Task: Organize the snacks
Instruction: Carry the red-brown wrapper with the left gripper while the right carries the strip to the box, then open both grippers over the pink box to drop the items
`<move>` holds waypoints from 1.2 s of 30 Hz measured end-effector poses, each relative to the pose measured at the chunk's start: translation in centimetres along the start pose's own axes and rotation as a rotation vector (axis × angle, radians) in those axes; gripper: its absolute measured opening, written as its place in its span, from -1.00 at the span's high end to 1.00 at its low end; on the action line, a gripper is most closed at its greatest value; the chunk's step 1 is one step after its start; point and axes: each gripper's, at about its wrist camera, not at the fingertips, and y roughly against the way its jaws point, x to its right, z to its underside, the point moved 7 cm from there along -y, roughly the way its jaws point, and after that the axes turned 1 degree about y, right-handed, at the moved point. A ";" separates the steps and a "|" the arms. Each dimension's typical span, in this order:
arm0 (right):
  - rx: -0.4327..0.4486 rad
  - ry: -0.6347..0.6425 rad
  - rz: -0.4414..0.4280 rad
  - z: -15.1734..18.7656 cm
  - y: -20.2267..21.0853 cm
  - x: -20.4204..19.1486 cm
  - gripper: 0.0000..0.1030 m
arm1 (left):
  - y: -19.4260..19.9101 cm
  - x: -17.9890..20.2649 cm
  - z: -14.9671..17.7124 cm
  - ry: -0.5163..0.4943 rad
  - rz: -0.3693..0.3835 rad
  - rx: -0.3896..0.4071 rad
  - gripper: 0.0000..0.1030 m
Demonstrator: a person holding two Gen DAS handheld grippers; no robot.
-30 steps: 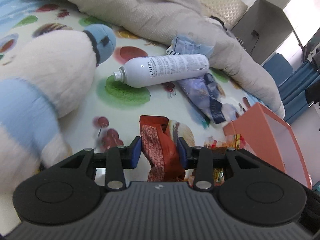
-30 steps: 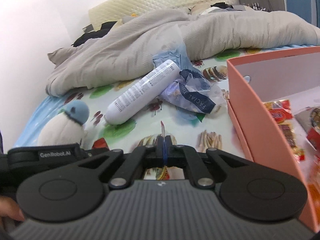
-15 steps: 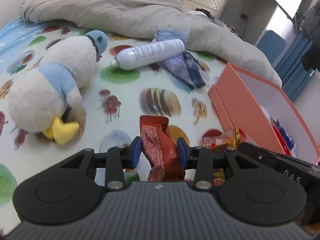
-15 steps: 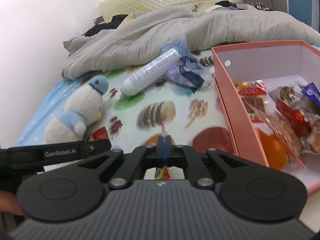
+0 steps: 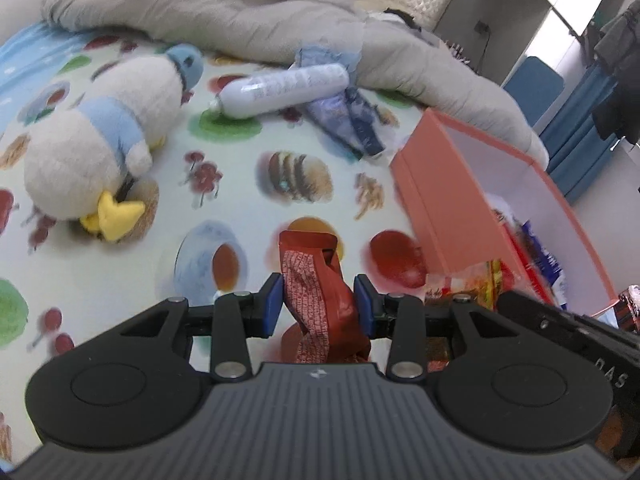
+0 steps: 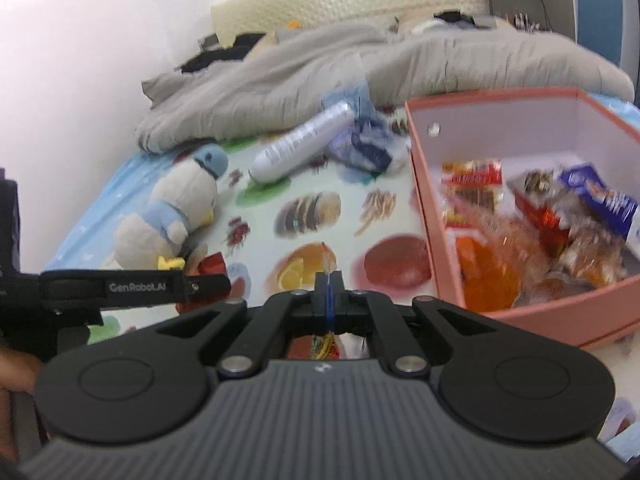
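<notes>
Left wrist view: left gripper (image 5: 318,306) fingers pinch one red snack packet (image 5: 320,300); right gripper (image 6: 328,294) fingers pressed together on one thin wrapper (image 6: 327,261).

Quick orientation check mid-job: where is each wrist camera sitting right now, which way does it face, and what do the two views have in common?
Left wrist: behind the left gripper, facing down across the patterned bedsheet; its pads clamp a red snack packet; the right gripper's black body shows at right.
Right wrist: behind the right gripper, facing the bed's headboard; jaws shut on a thin wrapper edge; the left gripper and a fingertip show at left.
Shared: penguin plush, white spray bottle, pink box of snacks, grey blanket.
</notes>
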 end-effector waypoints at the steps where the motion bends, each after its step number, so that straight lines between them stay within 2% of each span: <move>1: 0.012 0.005 0.002 -0.6 0.4 0.1 0.94 | 0.1 0.5 -0.4 -0.010 0.013 0.000 0.15; 4: 0.051 0.019 0.010 -2.6 1.5 0.4 0.94 | 0.6 2.0 -1.8 -0.028 0.040 -0.004 0.15; 9: 0.136 0.025 0.037 -6.9 4.0 2.1 0.94 | 3.0 6.2 -6.1 -0.111 0.058 0.078 0.15; 17: 0.264 0.029 0.105 -13.3 8.3 6.1 0.94 | 6.2 15.2 -12.7 -0.204 0.148 0.196 0.15; 22: 0.322 0.015 0.170 -16.0 10.2 9.9 0.94 | 6.1 20.7 -15.1 -0.242 0.203 0.225 0.15; 25: 0.338 -0.002 0.202 -16.8 10.8 12.5 0.94 | 5.1 23.6 -15.5 -0.260 0.233 0.221 0.15; 29: 0.329 -0.017 0.238 -16.5 10.2 15.6 0.94 | 2.2 26.6 -14.6 -0.287 0.237 0.183 0.15; 36: 0.244 -0.067 0.257 -13.2 6.9 20.1 0.94 | -5.9 27.4 -11.4 -0.313 0.178 0.062 0.15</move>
